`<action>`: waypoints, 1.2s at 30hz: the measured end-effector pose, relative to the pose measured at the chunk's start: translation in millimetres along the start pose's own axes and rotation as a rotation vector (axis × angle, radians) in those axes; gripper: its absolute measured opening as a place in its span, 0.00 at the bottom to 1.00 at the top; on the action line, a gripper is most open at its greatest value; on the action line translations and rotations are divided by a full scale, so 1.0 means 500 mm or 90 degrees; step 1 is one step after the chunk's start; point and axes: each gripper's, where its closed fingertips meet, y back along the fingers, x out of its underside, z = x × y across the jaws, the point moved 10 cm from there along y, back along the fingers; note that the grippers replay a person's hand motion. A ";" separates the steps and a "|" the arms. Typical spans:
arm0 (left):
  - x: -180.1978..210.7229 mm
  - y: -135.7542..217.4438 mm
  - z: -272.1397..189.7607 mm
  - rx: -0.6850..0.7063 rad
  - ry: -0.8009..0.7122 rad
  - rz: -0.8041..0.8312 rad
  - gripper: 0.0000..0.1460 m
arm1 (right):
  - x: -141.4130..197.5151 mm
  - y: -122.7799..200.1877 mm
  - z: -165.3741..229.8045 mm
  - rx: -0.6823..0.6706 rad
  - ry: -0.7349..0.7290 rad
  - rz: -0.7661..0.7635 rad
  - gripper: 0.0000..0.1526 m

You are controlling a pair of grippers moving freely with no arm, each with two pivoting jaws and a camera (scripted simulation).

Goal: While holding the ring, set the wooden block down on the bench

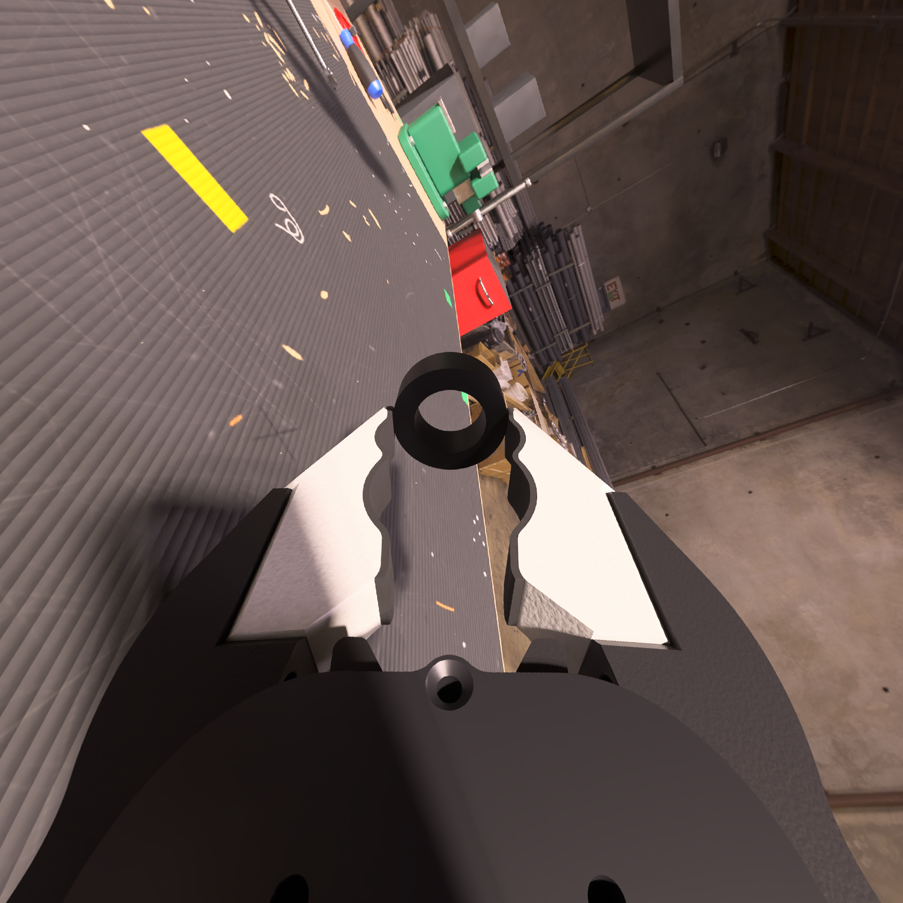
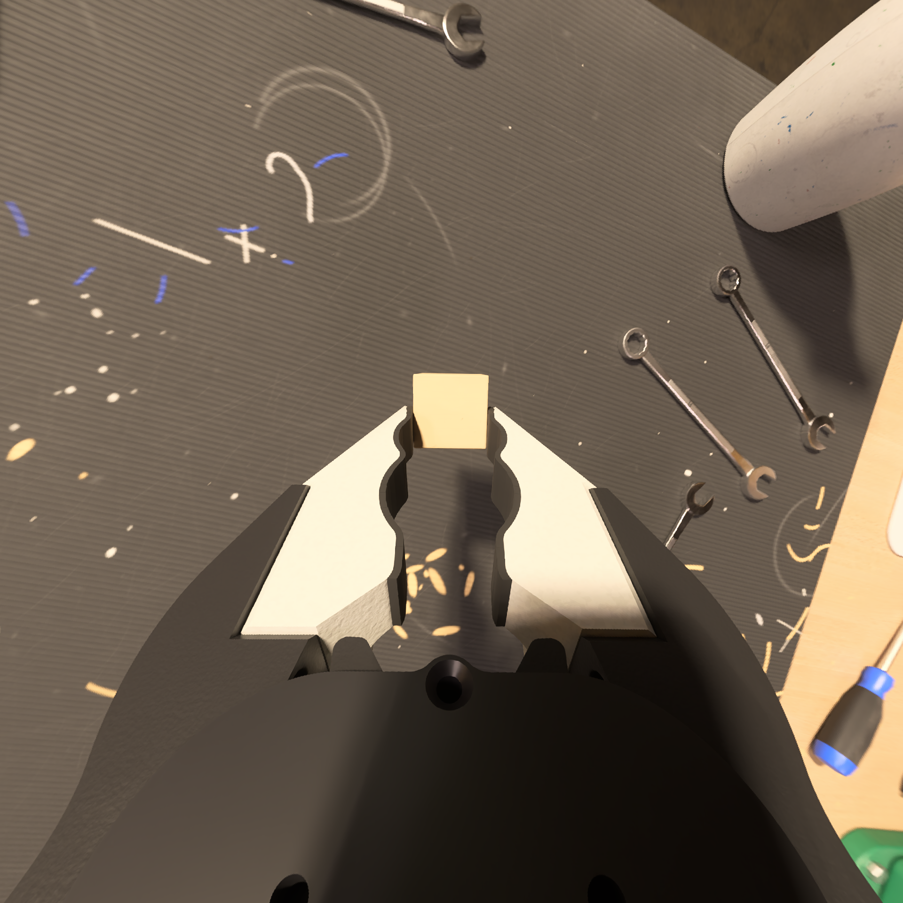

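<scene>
combination wrenches [image 2: 696, 413], [image 2: 777, 356] lying side by side at right of frame | smaller wrench [image 2: 688, 513] just below | another wrench [image 2: 442, 24] at top edge | blue-black screwdriver [image 2: 855, 713] lower right | green vise [image 1: 447, 163] upper centre | red drawer cabinet [image 1: 476, 283] below it | yellow stripe [image 1: 195, 178] upper left

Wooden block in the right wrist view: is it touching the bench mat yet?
Cannot tell. The right wrist view shows the wooden block clamped between the right tongs, looking down onto the mat; from above, no contact or gap is visible.

Green vise [image 2: 874, 870] cut by corner; 1 wrench [image 2: 686, 513] half hidden behind fingers.
</scene>
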 end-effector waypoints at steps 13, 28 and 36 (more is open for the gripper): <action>0.005 0.038 -0.009 -0.005 -0.001 -0.041 0.31 | -0.111 -0.138 -0.024 0.090 0.001 0.101 0.19; 0.005 0.034 -0.001 0.009 0.014 -0.025 0.31 | -0.122 -0.181 -0.043 -0.084 -0.128 0.154 0.19; 0.003 0.030 0.001 0.021 0.022 -0.020 0.31 | -0.104 -0.199 -0.053 -0.127 -0.270 0.137 0.19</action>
